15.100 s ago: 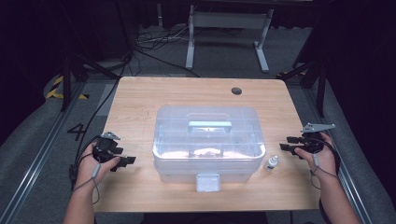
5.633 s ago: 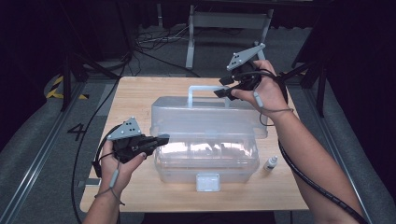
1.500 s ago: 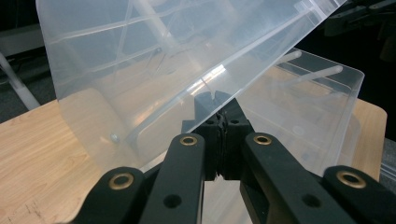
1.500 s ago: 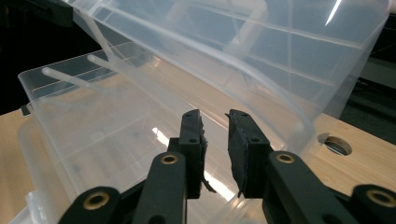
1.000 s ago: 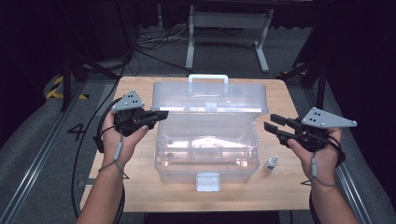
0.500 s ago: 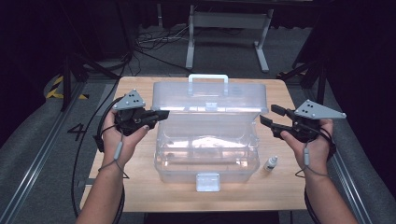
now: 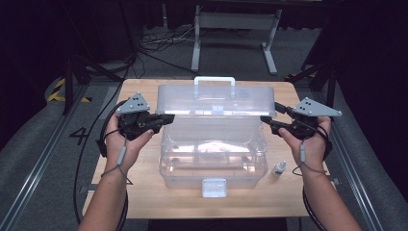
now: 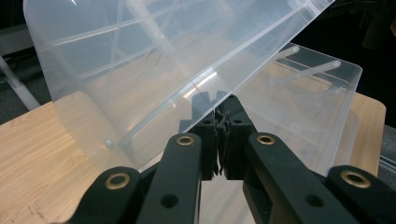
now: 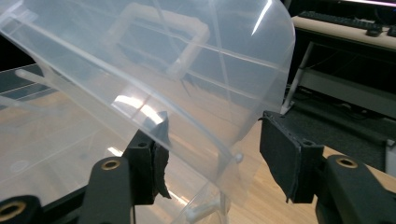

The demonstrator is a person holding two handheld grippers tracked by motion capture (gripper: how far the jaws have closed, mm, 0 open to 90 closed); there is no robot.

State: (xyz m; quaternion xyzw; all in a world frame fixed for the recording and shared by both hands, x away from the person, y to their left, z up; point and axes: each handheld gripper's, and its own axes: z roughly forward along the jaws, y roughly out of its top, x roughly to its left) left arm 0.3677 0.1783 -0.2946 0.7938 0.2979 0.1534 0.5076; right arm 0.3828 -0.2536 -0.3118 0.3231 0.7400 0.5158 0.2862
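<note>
From above, the clear box (image 7: 214,154) sat mid-tabletop with its lid (image 7: 216,100) raised toward the far edge, its contents lost in glare, a small bottle (image 7: 278,168) near the right edge. In the left gripper view, the left gripper (image 8: 219,116) was clamped on the lid's rim. In the right gripper view, the right gripper (image 9: 215,140), having just been opening, stood wide astride the lid's corner, pads not pressing.

Both forearms bare, no sleeves. Each hand carries a black 2-jaw gripper: left gripper (image 7: 161,119), right gripper (image 7: 269,121). A grey 3-cornered plate with small dark holes tops each body. A grey tube-shaped handle piece and a black cable trail along each wrist. Jaw arms are matte black with brass-ringed screw holes; pads (image 9: 285,158) are dark, rough foam with frayed edges.
</note>
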